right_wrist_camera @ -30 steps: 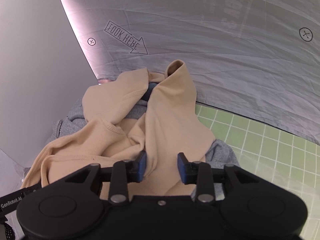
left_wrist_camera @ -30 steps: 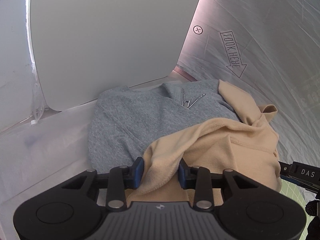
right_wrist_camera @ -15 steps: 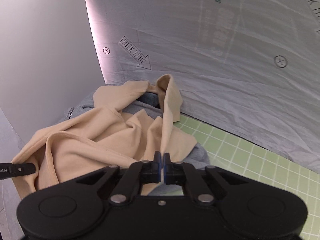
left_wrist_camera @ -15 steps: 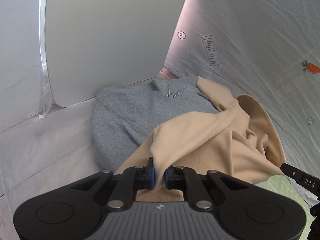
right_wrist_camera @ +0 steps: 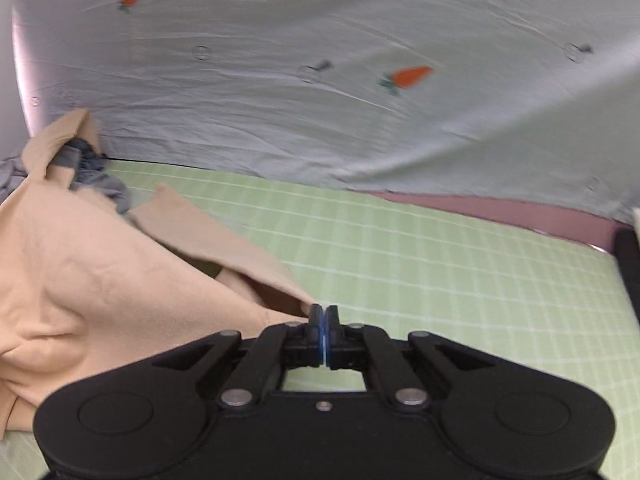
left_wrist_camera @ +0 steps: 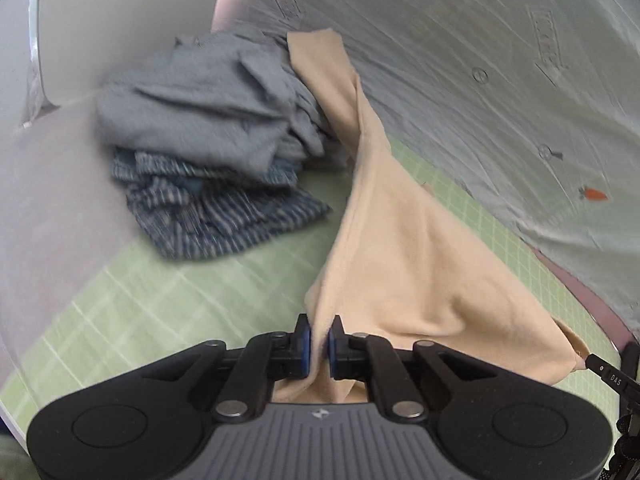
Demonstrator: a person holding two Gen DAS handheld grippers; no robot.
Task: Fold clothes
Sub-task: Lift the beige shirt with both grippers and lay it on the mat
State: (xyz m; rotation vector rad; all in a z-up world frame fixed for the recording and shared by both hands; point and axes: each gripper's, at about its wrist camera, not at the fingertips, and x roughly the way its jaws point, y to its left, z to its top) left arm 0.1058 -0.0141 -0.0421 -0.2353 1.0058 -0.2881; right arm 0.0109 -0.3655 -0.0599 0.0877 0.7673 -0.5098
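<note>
A beige garment (left_wrist_camera: 404, 264) stretches from the pile down toward me over the green grid mat (left_wrist_camera: 168, 304). My left gripper (left_wrist_camera: 318, 346) is shut on its near edge. In the right wrist view the same beige garment (right_wrist_camera: 92, 280) hangs to the left, and my right gripper (right_wrist_camera: 324, 330) is shut on a corner of it above the mat (right_wrist_camera: 440, 272). The far end of the garment still lies against the pile.
A pile with a grey sweater (left_wrist_camera: 200, 100) on a blue striped garment (left_wrist_camera: 216, 216) sits at the back left by a white wall. A pale carrot-print sheet (right_wrist_camera: 320, 80) hangs along the back. A dark object (right_wrist_camera: 628, 264) stands at the mat's right edge.
Both grippers closed on the beige garment and pulled it back off the grey sweater, out over the green mat. The striped garment under the sweater now shows.
</note>
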